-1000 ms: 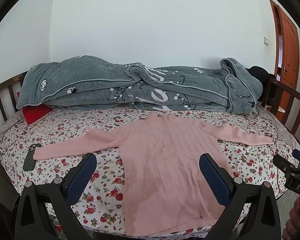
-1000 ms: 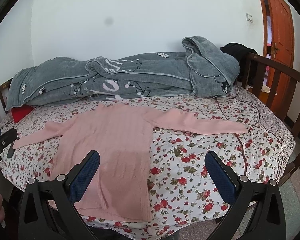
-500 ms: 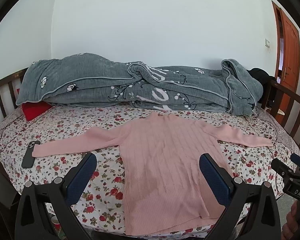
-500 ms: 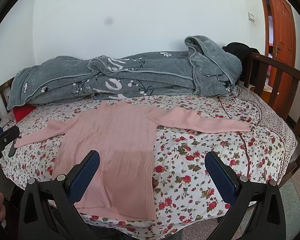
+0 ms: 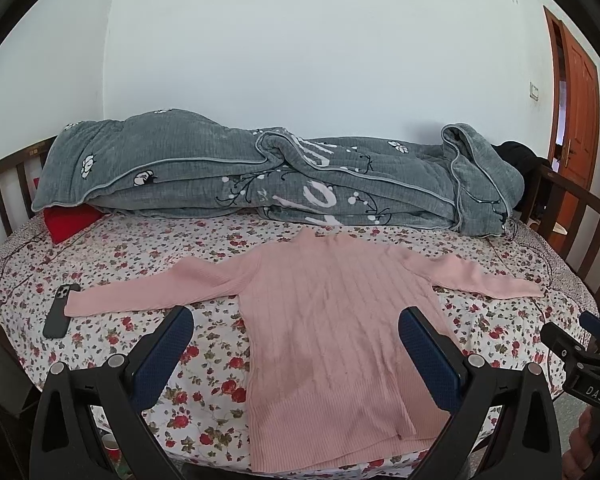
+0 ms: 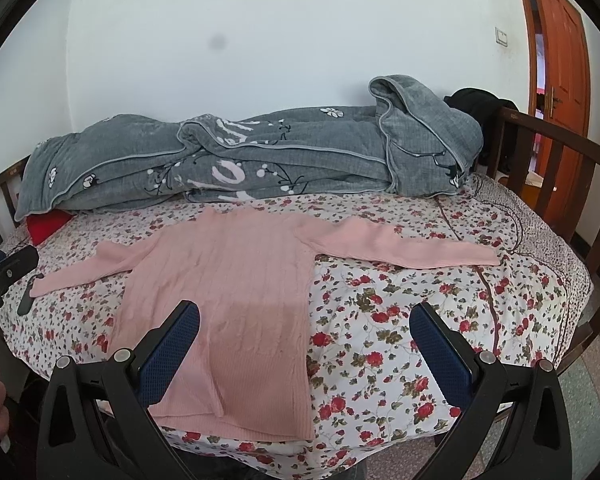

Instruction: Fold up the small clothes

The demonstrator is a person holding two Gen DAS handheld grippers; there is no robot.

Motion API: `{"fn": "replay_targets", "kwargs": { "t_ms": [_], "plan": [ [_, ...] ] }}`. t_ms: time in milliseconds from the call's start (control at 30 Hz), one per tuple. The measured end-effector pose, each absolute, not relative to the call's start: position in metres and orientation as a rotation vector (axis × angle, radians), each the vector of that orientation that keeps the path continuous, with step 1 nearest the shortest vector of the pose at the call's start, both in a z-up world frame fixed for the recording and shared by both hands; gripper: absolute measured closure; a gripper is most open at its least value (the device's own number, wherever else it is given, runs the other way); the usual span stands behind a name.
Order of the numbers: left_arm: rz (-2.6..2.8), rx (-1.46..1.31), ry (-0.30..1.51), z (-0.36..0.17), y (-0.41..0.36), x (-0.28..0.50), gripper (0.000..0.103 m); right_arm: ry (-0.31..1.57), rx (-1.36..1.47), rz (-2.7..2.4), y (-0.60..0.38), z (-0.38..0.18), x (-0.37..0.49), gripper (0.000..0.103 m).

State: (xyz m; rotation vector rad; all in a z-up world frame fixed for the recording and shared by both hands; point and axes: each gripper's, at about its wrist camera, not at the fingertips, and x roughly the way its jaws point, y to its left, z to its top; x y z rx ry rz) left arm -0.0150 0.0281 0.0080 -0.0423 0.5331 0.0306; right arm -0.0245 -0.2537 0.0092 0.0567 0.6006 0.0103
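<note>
Pink sweater laid flat before the first fold.
Nearest, the left gripper (image 5: 294, 344) and right gripper (image 6: 304, 340) hovered short of the sweater (image 5: 332, 320), jaws wide apart and empty. It lay on the bed (image 6: 400, 320), hem nearest, collar toward the grey quilt (image 5: 260, 176) beyond, sleeves spread crosswise; folding each sleeve inward first seemed advisable.

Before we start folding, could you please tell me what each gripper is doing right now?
Left gripper: jaws open, holding nothing, above the pink sweater.
Right gripper: jaws open, holding nothing.

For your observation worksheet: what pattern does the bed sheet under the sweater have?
The bed sheet is white with red flowers, clearest in the right wrist view.
</note>
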Motion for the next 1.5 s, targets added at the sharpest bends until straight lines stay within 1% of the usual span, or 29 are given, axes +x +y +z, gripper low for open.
{"fn": "replay_targets", "kwargs": {
  "t_ms": [767, 1033, 1267, 1400, 1500],
  "plan": [
    [0.026, -0.038, 0.491, 0.014, 0.035, -0.017, 0.0, 0.535, 0.056, 0.001, -0.25, 0.027, -0.037, 0.0],
    [0.013, -0.03, 0.471, 0.009, 0.042, -0.007, 0.0, 0.515, 0.075, -0.003, -0.249, 0.027, -0.028, 0.0],
    [0.017, -0.079, 0.529, -0.02, 0.077, 0.019, 0.0, 0.518, 0.064, -0.005, -0.239, 0.016, -0.013, 0.0],
    [0.079, -0.116, 0.561, -0.054, 0.119, 0.039, 0.0, 0.549, 0.07, 0.013, -0.233, -0.001, 0.001, 0.0],
    [0.122, -0.146, 0.626, -0.087, 0.158, 0.056, 0.0, 0.59, 0.08, 0.021, -0.229, -0.021, 0.013, 0.0]
  ]
}}
